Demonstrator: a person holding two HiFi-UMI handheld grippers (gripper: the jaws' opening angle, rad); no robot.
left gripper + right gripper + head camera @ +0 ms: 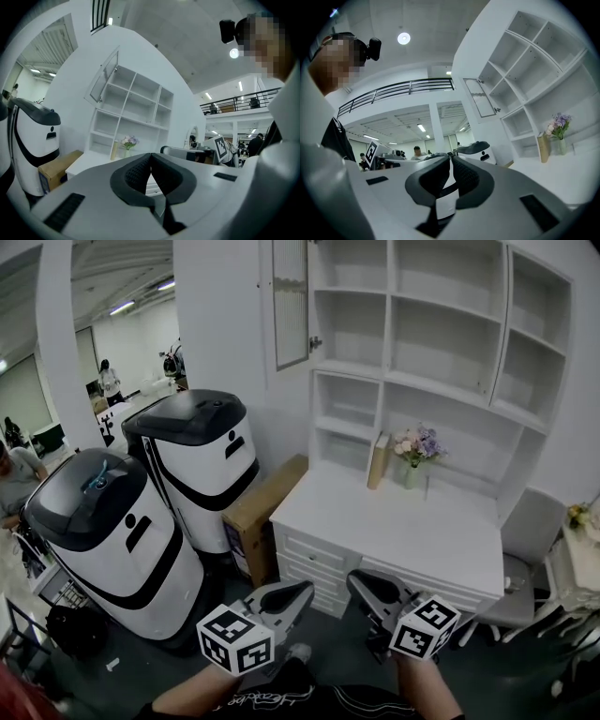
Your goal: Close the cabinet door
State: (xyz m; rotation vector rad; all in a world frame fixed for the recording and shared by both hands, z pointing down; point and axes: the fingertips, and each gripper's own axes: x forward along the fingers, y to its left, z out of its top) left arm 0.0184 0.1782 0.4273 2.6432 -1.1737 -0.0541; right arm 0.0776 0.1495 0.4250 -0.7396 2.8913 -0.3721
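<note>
The cabinet door (291, 301), a white frame with a glass panel, stands swung open at the upper left corner of the white shelf unit (441, 343). It also shows in the left gripper view as the cabinet door (105, 77) and in the right gripper view as the cabinet door (482, 97). Both grippers are low in the head view, well short of the desk and far below the door. My left gripper (302, 591) (150, 154) has its jaws shut with nothing between them. My right gripper (354, 579) (450, 155) is beside it, also shut and empty.
A white desk (403, 531) with drawers stands under the shelves, bearing a vase of flowers (417, 451) and a leaning book (379, 460). A cardboard box (262, 512) and two large white-and-black machines (192, 465) (103, 531) stand left. A grey chair (525, 549) is at right.
</note>
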